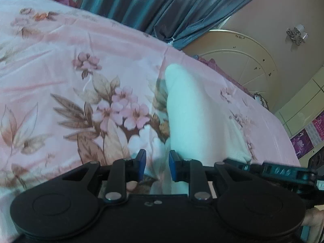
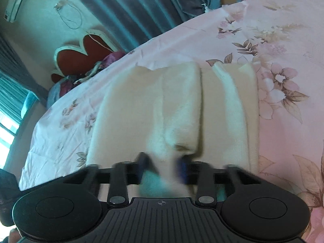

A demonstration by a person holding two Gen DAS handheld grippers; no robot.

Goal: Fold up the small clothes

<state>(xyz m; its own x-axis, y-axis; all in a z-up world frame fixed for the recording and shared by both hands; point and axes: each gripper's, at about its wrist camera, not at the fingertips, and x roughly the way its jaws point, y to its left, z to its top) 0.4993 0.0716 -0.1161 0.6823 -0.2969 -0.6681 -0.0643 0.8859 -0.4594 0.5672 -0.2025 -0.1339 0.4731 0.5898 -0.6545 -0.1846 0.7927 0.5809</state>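
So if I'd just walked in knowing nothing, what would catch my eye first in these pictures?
Probably the cream-white garment spread on the pink floral bedsheet, filling the middle of the right wrist view. Next, the two black hand-held tools: the right gripper has white cloth bunched between its blurred blue pads, and the left gripper has cloth between its pads too. Behind the bed hang shiny teal curtains.

The cloth [image 2: 178, 105] lies on the bed sheet [image 2: 283, 40], and the rest is placed from it. Behind the cloth, past the far edge of the bed, hangs the curtain [image 2: 141, 6]. Behind and to its left stands a headboard [image 2: 85, 50], with a window [image 2: 10, 105] further left.
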